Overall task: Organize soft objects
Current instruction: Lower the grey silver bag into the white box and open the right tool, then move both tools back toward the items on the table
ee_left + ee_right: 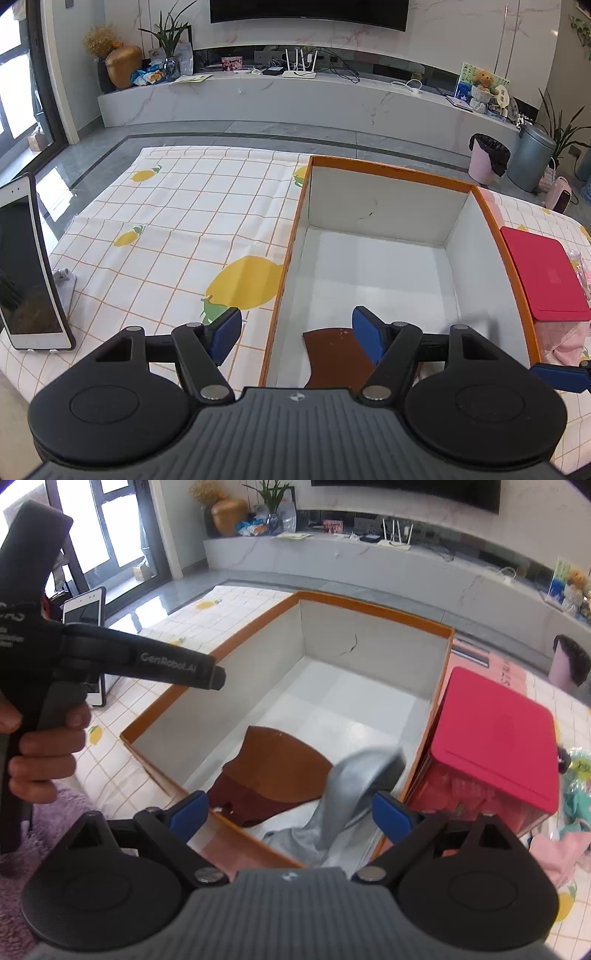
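Observation:
An orange-rimmed white box (380, 206) (369, 642) stands on a lemon-print cloth (177, 221). A brown cloth (332, 354) (280, 764) lies in its near end. Beside it a grey garment (351, 786), blurred, hangs loose into the box between my right gripper's fingers without touching either pad. My right gripper (291, 814) is open over the box's near corner. My left gripper (297, 338) is open, its fingers astride the box's left wall, nothing between the pads but the wall. A hand (44, 746) holds the left gripper's black handle (147, 664).
A red-lidded container (546, 280) (495, 746) stands against the box's right side. Pink and teal soft items (561, 845) lie beyond it. A tablet (29, 266) stands at the table's left edge. A purple fuzzy mat (55, 812) lies near left.

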A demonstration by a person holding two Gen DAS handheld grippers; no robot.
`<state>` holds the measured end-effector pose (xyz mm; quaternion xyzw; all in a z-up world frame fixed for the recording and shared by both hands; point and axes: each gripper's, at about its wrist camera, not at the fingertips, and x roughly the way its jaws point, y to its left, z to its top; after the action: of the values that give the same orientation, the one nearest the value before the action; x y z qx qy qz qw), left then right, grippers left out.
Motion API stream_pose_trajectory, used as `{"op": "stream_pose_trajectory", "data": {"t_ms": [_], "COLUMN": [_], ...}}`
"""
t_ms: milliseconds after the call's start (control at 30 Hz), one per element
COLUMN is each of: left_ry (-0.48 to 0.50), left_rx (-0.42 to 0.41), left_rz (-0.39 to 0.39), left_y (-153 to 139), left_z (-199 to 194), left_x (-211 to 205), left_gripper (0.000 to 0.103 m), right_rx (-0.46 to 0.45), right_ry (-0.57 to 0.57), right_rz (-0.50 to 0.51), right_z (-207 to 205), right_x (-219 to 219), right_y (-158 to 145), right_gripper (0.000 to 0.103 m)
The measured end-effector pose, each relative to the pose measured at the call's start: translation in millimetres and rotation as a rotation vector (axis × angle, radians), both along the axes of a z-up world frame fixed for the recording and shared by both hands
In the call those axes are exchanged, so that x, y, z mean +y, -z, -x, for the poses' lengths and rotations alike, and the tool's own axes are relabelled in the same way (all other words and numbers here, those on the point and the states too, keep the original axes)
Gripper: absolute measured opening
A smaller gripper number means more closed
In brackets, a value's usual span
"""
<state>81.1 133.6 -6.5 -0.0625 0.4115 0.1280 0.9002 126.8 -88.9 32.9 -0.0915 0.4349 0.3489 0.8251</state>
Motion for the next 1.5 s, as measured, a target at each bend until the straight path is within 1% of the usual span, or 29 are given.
{"op": "stream_pose_trajectory", "data": {"t_ms": [167,300,400,567,700,800,933,1000,1133,1267,1400,1500], "left_ry": [0.01,0.016,0.019,0.029,0.046,0.049,0.104,0.131,0.21,0.262,0.358,0.453], "left_rx": [0.002,0.0,-0.005,-0.014,-0.03,-0.043,-0.096,-0.12,-0.145,-0.149,-0.145,-0.153], "left_rz": [-0.015,-0.026,-0.031,-0.039,-0.039,-0.045,-0.031,-0.031,-0.027,-0.012,-0.053,-0.057], "left_y": [0.7,0.0,-0.7,-3.6,-9.1,-17.4,-33.3,-40.6,-46.0,-36.7,-20.9,-13.7], "left_z": [-0.1,0.2,0.8,0.6,1.4,-0.5,-1.1,-1.9,-2.0,1.0,5.1,8.5], "left_x": [-3.4,-6.2,-8.2,-15.6,-24.5,-35.2,-58.3,-71.6,-101.0,-141.3,-186.9,-218.2], "left_gripper": [0.081,0.081,0.081,0.081,0.081,0.081,0.081,0.081,0.081,0.082,0.082,0.082], "right_rx": [-0.011,-0.022,-0.038,-0.073,-0.122,-0.195,-0.221,-0.229,-0.214,-0.173,-0.053,0.062], "right_ry": [0.027,0.046,0.063,0.128,0.172,0.248,0.402,0.451,0.541,0.656,0.854,0.985], "right_rz": [-0.033,-0.061,-0.062,-0.075,-0.054,-0.024,-0.017,0.005,0.045,0.024,0.025,0.017], "right_z": [2.6,1.2,-0.8,-8.4,-12.7,-15.7,-21.0,-23.3,-30.6,-45.9,-73.0,-89.0], "right_x": [-8.7,-17.7,-26.3,-49.6,-76.9,-108.8,-159.5,-179.1,-219.2,-266.6,-317.4,-352.9], "right_y": [-10.1,-18.1,-22.6,-33.4,-44.0,-56.3,-66.2,-66.2,-60.2,-47.5,-16.9,15.0], "right_gripper": [0.097,0.097,0.097,0.097,0.098,0.098,0.1,0.1,0.1,0.1,0.1,0.1]}}
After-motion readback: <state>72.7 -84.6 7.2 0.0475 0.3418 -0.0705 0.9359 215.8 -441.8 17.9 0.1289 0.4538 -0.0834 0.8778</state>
